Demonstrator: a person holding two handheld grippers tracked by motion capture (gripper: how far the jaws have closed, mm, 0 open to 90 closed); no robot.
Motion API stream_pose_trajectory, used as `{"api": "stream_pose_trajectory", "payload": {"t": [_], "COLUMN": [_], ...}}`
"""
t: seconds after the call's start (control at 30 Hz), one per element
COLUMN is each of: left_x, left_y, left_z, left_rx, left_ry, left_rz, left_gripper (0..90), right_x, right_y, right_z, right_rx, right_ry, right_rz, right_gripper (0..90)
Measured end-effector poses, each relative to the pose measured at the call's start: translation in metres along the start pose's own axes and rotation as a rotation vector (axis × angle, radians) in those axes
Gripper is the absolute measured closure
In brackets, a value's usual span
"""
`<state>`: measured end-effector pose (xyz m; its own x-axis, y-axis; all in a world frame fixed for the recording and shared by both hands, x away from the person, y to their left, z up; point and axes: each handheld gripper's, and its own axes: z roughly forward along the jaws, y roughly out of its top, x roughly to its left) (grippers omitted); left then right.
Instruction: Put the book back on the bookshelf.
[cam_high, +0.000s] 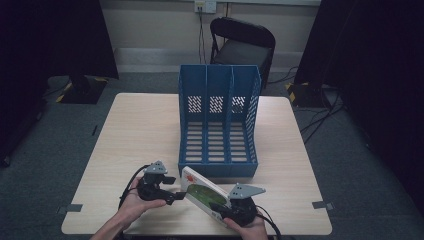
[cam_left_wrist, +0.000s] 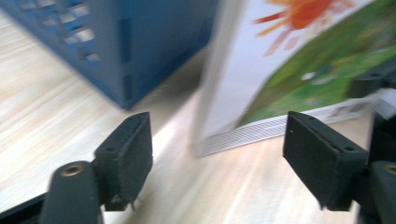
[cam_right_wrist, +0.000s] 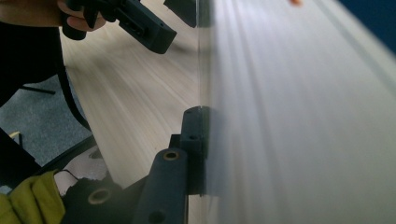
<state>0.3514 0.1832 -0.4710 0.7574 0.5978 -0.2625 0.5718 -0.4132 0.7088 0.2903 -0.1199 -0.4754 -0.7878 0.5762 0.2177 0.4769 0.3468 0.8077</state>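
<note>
Right gripper (cam_high: 227, 206): clamped on the book (cam_high: 202, 192) (white cover, sun and green picture) | left gripper (cam_high: 172, 187): jaws apart, nothing pinched, book corner apparently just beyond them | book: held tilted above the table (cam_high: 140, 130), just before the blue file rack (cam_high: 219, 120).
</note>
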Motion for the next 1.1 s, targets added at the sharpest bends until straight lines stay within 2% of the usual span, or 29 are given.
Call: {"api": "stream_pose_trajectory", "payload": {"t": [0.03,0.13,0.27,0.3,0.33,0.43,0.53,0.67,0.73,0.87,1.1], "left_x": [0.003,0.008,0.014,0.016,0.017,0.022,0.026,0.026,0.025,0.027,0.032], "left_y": [-0.001,-0.002,-0.004,-0.005,-0.006,-0.010,-0.012,-0.014,-0.014,-0.017,-0.024], "left_z": [0.000,-0.002,-0.002,-0.002,-0.001,0.003,0.003,0.007,0.009,0.010,0.013], "left_rx": [0.013,0.014,0.040,0.054,0.064,0.099,0.099,0.093,0.094,0.075,0.015], "left_ry": [0.024,0.055,0.099,0.120,0.139,0.232,0.290,0.361,0.378,0.374,0.370], "left_rz": [-0.008,-0.034,-0.069,-0.063,-0.077,-0.100,-0.089,-0.038,-0.024,-0.008,0.008], "left_gripper": [20.3,19.3,18.9,18.7,18.8,21.1,19.8,18.1,15.8,12.0,3.6], "right_x": [0.000,-0.001,-0.003,-0.003,-0.004,-0.005,-0.004,0.000,0.001,0.002,0.005], "right_y": [0.000,0.000,0.002,0.002,0.002,0.003,0.004,0.006,0.007,0.010,0.014], "right_z": [0.000,-0.002,-0.005,-0.005,-0.006,-0.006,-0.007,-0.008,-0.010,-0.013,-0.016], "right_rx": [0.001,0.000,-0.001,-0.002,-0.003,0.000,0.000,0.000,-0.004,-0.015,-0.024], "right_ry": [-0.001,-0.001,-0.002,-0.001,-0.001,0.002,0.006,0.013,0.018,0.023,0.031], "right_rz": [0.001,0.004,-0.003,-0.008,-0.006,-0.007,-0.015,-0.022,-0.024,-0.026,-0.035], "right_gripper": [76.4,76.4,76.4,76.4,76.4,76.4,76.5,76.5,76.5,76.5,76.5]}}
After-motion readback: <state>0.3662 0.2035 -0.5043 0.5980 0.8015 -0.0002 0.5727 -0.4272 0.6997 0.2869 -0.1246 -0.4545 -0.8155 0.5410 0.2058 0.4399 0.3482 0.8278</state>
